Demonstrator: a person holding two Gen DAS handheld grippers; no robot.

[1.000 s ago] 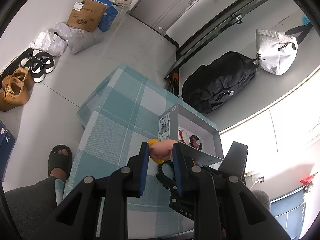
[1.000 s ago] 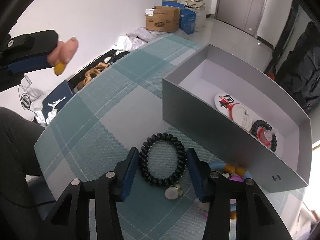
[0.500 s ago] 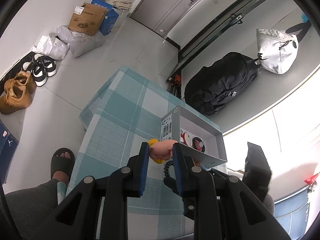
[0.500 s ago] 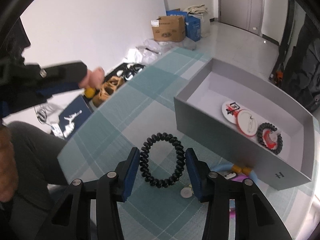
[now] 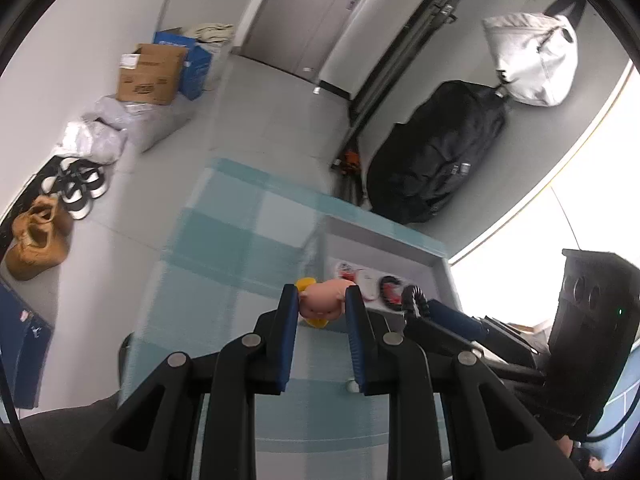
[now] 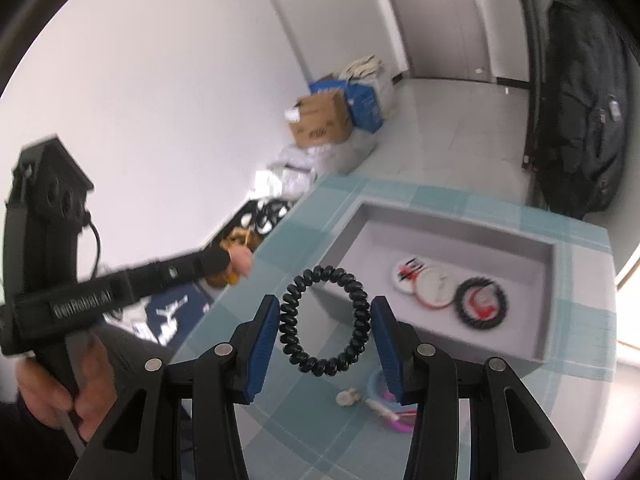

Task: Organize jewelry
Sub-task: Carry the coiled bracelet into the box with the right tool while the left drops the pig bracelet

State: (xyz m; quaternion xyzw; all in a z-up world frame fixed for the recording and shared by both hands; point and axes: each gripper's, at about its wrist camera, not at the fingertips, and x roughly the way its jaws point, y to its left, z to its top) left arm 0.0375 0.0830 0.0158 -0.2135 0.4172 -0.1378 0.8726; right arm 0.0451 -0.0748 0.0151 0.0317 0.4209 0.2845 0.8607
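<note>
Black coil bracelet (image 6: 324,316) held aloft; pink pig charm (image 5: 322,303) pinched.

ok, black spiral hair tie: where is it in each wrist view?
Left wrist: black spiral hair tie at centre right, only an arc showing, on the right gripper.
Right wrist: hair tie at centre, between the pads.
Shared landmark: grey box.

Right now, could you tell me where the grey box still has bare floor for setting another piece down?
The grey box is bare along its left half and near side, up to the badges. Its right end is crowded: the badges lie beside a black coil band.
</note>
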